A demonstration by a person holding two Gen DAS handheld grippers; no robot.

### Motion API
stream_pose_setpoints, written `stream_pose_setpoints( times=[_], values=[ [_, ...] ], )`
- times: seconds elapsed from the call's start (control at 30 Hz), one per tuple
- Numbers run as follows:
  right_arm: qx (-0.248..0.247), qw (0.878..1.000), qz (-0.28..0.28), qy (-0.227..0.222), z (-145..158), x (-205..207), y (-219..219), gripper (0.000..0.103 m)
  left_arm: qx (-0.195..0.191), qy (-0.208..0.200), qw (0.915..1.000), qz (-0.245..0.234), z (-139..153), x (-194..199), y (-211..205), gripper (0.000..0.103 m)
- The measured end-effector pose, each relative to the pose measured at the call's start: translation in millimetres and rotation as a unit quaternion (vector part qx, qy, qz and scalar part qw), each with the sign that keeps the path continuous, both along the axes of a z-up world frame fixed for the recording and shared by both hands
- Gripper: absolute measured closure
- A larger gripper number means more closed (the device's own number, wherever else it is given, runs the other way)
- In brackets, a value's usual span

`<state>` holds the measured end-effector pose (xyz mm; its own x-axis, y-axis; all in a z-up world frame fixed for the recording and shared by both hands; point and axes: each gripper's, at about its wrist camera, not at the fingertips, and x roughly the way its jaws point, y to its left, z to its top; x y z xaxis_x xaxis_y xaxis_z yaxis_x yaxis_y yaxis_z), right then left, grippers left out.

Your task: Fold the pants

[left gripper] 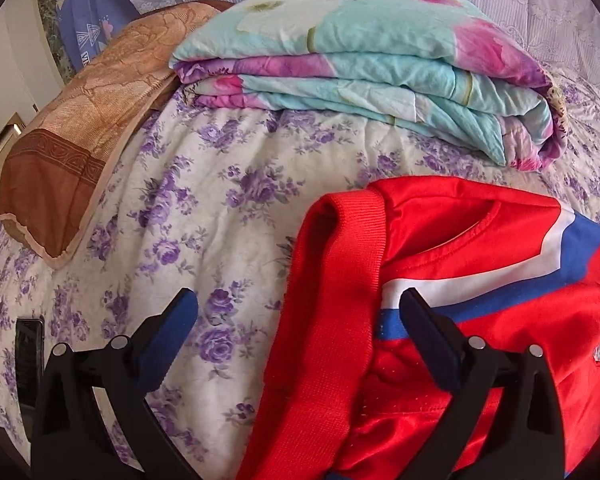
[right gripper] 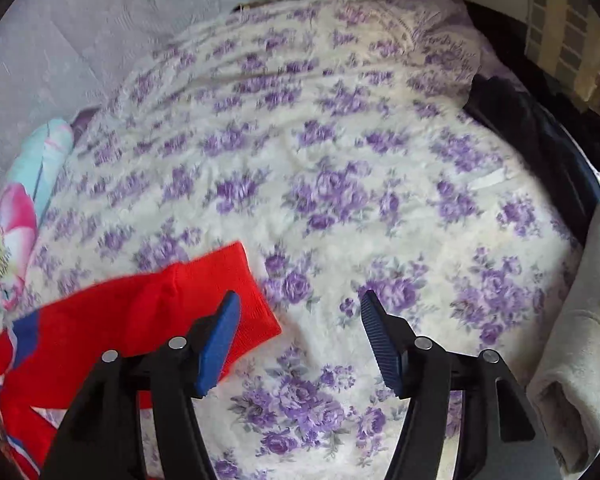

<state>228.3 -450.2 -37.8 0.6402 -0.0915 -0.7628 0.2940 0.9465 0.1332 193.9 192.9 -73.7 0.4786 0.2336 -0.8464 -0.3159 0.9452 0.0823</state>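
1. Left gripper (left gripper: 298,312) is spread wide, empty, straddling the red waistband (left gripper: 332,320).
2. Right gripper (right gripper: 296,312) is spread, empty, just right of the pants (right gripper: 152,312).
3. Pants lie bunched on the bed (right gripper: 340,160).

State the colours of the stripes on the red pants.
White and blue stripes run across the red pants, clearest in the left wrist view.

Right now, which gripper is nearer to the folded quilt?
Left. The left gripper faces the quilt over the red pants; the right gripper has it far left.
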Motion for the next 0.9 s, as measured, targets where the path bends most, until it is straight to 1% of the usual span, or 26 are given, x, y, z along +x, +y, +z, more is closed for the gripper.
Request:
stream_pose_setpoints(
  times=[0.03, 0.07, 0.13, 0.17, 0.3, 0.37, 0.43, 0.47, 0.53, 0.6, 0.73, 0.8, 0.83, 0.87, 0.9],
  values=[
    [-0.007, 1.0, 0.025, -0.013, 6, -1, 7, 0.04, 0.001, -0.004, 1.0, 0.002, 4, -2, 3, 0.004],
    [0.0, 0.999, 0.051, -0.007, 7, 6, 14, 0.04, 0.001, -0.008, 1.0, 0.006, 7, -3, 7, 0.004],
    [0.048, 0.995, 0.089, 0.014, -1, 18, 29, 0.04, -0.003, -0.012, 0.9998, 0.013, 10, -2, 14, 0.004],
    [0.054, 0.993, 0.103, 0.018, -4, 23, 40, 0.04, -0.005, -0.011, 0.9998, 0.015, 10, 0, 16, 0.004],
    [0.014, 0.985, 0.169, 0.019, -6, 42, 104, 0.039, 0.002, -0.006, 0.9999, 0.013, 11, 12, 21, 0.004],
    [-0.001, 0.979, 0.201, 0.016, -4, 48, 135, 0.026, 0.016, 0.004, 0.9999, 0.001, 10, 19, 20, 0.004],
    [-0.018, 0.976, 0.217, 0.011, -2, 49, 162, 0.021, 0.045, 0.012, 0.9989, -0.006, 8, 27, 20, 0.004],
    [-0.02, 0.974, 0.227, 0.012, -2, 50, 172, 0.021, 0.05, 0.01, 0.9986, -0.011, 6, 30, 21, 0.004],
    [-0.01, 0.97, 0.242, 0.013, -4, 50, 187, 0.021, 0.032, 0.0, 0.9989, -0.033, 4, 36, 21, 0.004],
    [-0.001, 0.967, 0.254, 0.011, -7, 48, 198, 0.021, 0.014, 0.0, 0.9984, -0.055, 0, 42, 19, 0.004],
    [-0.02, 0.961, 0.276, 0.014, -9, 45, 213, 0.021, -0.034, -0.006, 0.9947, -0.097, -4, 47, 5, 0.004],
    [-0.037, 0.958, 0.283, 0.02, -11, 48, 212, 0.02, -0.027, -0.011, 0.9912, -0.129, -5, 50, -9, 0.004],
    [-0.044, 0.958, 0.282, 0.026, -13, 52, 209, 0.016, -0.015, -0.011, 0.989, -0.147, -8, 53, -15, 0.004],
    [-0.049, 0.96, 0.275, 0.032, -16, 57, 205, 0.015, 0.004, -0.006, 0.9873, -0.159, -13, 58, -22, 0.004],
    [-0.052, 0.962, 0.264, 0.037, -17, 62, 199, 0.015, 0.015, 0.001, 0.9863, -0.164, -17, 62, -27, 0.008]
  ],
)
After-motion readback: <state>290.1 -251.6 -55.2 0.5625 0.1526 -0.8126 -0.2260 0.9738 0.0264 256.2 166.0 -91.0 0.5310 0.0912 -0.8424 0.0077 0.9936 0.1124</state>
